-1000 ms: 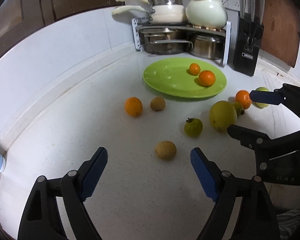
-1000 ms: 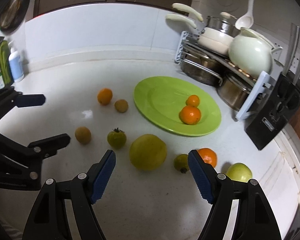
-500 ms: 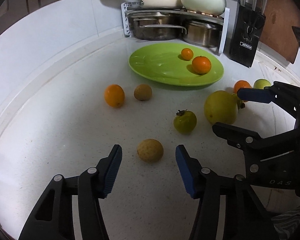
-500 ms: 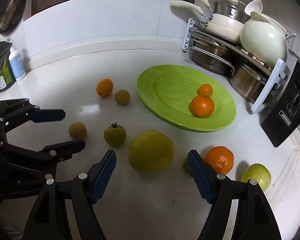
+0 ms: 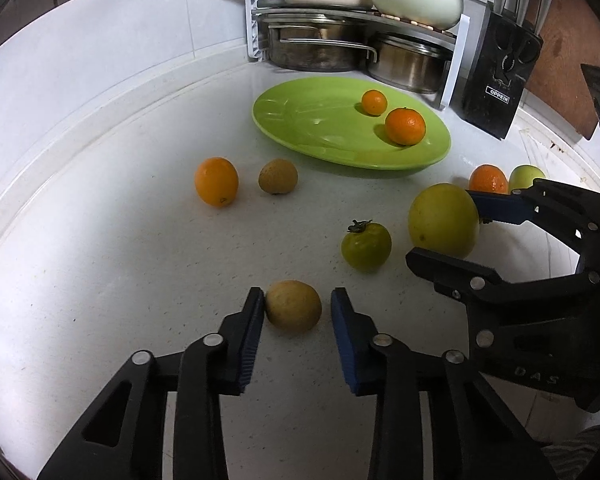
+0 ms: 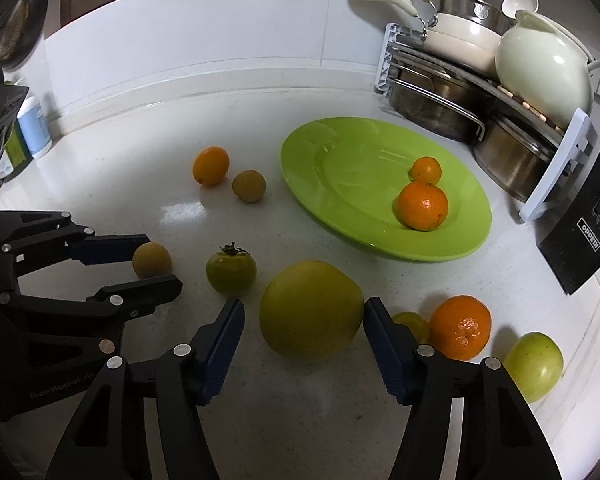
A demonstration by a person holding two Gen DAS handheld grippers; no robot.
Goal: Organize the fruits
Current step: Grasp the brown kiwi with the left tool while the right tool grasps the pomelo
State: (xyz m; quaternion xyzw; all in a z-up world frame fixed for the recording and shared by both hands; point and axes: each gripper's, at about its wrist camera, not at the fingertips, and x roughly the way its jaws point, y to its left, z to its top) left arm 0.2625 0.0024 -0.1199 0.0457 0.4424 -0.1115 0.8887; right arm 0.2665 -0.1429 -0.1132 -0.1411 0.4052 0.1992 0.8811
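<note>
My left gripper (image 5: 297, 307) is open around a small tan fruit (image 5: 293, 305) on the white counter; its left pad touches the fruit, the right pad stands just off it. My right gripper (image 6: 304, 314) is open around a large yellow-green fruit (image 6: 310, 309), the right pad touching it, the left pad a little apart. A green plate (image 6: 340, 156) holds two oranges (image 6: 422, 206). A green tomato (image 6: 231, 273) sits between the two grippers. An orange (image 6: 211, 165) and a second tan fruit (image 6: 249, 186) lie left of the plate.
An orange (image 6: 460, 327), a green apple (image 6: 533, 364) and a small yellow-green fruit (image 6: 412, 324) lie right of my right gripper. A pot rack (image 6: 452, 92) and a knife block (image 6: 584, 236) stand at the back right. Bottles (image 6: 32, 128) stand at the far left.
Both grippers moved forward and down and narrowed. The left one now straddles the small tan fruit; the right one now straddles the large yellow-green fruit.
</note>
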